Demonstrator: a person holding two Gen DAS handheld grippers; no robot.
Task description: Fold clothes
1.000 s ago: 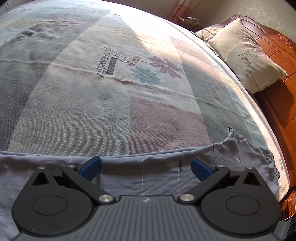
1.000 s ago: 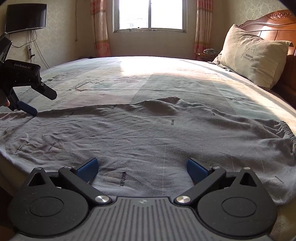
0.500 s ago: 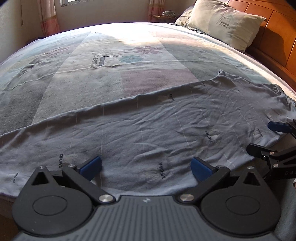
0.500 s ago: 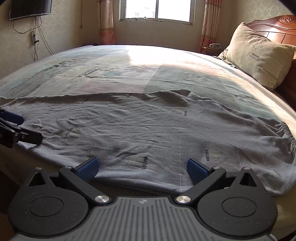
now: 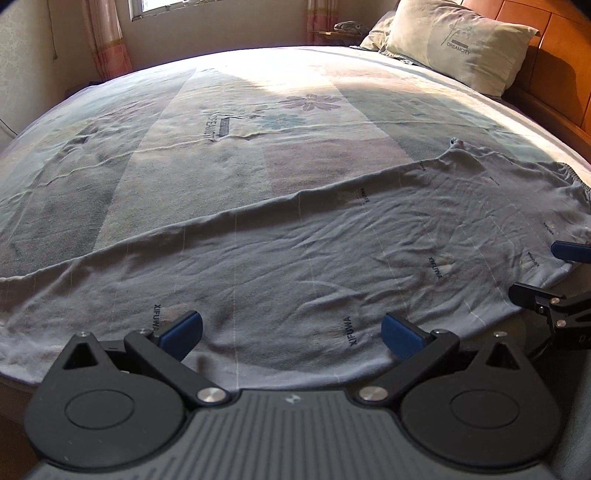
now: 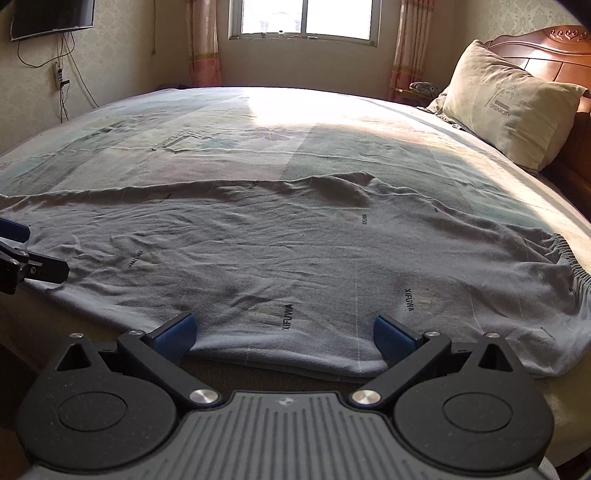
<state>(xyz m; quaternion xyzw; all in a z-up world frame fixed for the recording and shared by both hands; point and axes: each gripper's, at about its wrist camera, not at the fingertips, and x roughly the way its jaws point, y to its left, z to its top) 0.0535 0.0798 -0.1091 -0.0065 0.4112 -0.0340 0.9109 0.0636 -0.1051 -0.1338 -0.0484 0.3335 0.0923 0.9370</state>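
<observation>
A long grey garment (image 5: 295, 266) printed with "XIFUWA" lies spread flat along the near edge of the bed, its elastic waistband (image 6: 565, 254) at the right end. My left gripper (image 5: 291, 332) hovers open just above the garment's near hem, with nothing between its blue pads. My right gripper (image 6: 282, 334) is open too, held at the hem where the cloth hangs over the bed edge. Each gripper shows at the edge of the other's view: the right gripper (image 5: 554, 277) on the right side, the left gripper (image 6: 22, 251) on the left side.
The patterned bed sheet (image 6: 258, 147) stretches far behind the garment. A beige pillow (image 6: 506, 107) leans on the wooden headboard (image 6: 550, 48) at the right. A window (image 6: 306, 18) and curtains stand at the back, with a wall television (image 6: 51, 16) at the upper left.
The left gripper has swung back from the far side of the garment to its near hem. The right gripper has drawn back slightly toward the bed edge. Both stayed open.
</observation>
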